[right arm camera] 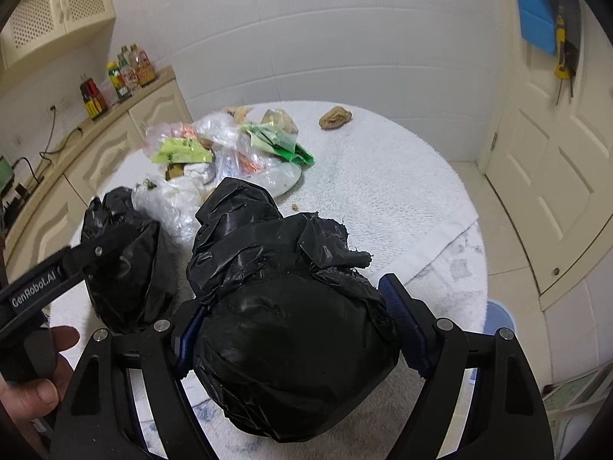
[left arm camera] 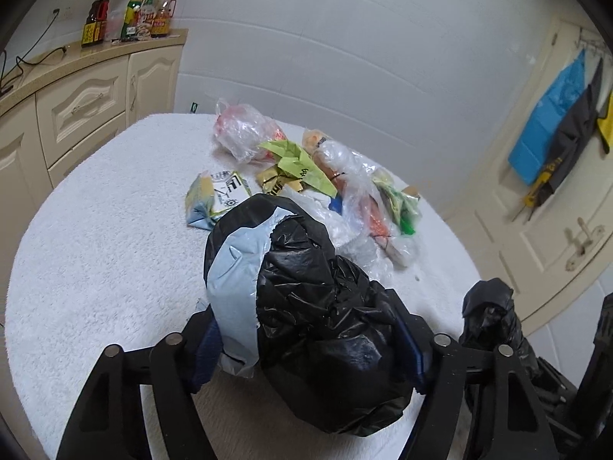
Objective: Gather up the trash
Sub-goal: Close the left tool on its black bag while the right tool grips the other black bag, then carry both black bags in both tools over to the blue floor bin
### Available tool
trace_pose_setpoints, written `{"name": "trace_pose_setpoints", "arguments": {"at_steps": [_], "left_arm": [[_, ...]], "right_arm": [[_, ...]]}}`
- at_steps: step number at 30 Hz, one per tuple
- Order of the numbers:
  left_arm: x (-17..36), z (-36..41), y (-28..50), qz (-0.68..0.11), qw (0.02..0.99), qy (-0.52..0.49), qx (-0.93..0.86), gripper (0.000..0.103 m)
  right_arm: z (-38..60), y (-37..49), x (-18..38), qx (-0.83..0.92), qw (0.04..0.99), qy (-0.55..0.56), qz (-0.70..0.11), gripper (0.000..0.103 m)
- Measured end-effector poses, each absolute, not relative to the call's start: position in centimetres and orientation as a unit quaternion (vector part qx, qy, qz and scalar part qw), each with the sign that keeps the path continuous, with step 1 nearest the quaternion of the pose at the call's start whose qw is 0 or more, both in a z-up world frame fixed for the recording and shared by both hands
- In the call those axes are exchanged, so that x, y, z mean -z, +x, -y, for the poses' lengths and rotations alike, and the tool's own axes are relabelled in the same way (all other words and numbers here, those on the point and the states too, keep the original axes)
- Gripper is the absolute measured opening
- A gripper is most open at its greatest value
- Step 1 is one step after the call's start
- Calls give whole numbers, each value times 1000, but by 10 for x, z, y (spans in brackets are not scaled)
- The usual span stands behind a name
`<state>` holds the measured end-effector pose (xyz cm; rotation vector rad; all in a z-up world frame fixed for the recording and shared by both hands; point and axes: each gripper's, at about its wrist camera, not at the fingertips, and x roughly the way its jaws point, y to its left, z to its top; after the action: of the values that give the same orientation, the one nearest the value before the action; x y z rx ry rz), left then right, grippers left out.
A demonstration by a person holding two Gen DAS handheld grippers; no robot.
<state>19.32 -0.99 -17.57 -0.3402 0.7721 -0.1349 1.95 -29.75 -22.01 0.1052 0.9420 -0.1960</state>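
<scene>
Left wrist view: left gripper (left arm camera: 306, 349) clamped black bag (left arm camera: 329, 329) with blue-grey mailer; right gripper (right arm camera: 291, 341) clamped 2nd black bundle (right arm camera: 283, 326) near table's (right arm camera: 383, 176) front edge. Keep grips firm, lift together.

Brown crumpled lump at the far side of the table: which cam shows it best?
Right wrist view. The brown crumpled lump lies alone on the white towel, unobstructed, apart from the pile of clear plastic bags. The left wrist view does not show it at all; the pile sits where it might otherwise appear.
</scene>
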Motion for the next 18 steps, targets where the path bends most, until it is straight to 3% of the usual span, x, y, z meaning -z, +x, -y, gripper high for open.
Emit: {"name": "trace_pose_setpoints", "arguments": {"at_steps": [9, 18], "left_arm": [[134, 11, 134, -294, 948, -115, 50, 68], [85, 71, 96, -227, 966, -55, 115, 68]], "right_arm": [[295, 1, 199, 72, 903, 66, -418, 82], [328, -25, 165, 89, 922, 88, -366, 82]]}}
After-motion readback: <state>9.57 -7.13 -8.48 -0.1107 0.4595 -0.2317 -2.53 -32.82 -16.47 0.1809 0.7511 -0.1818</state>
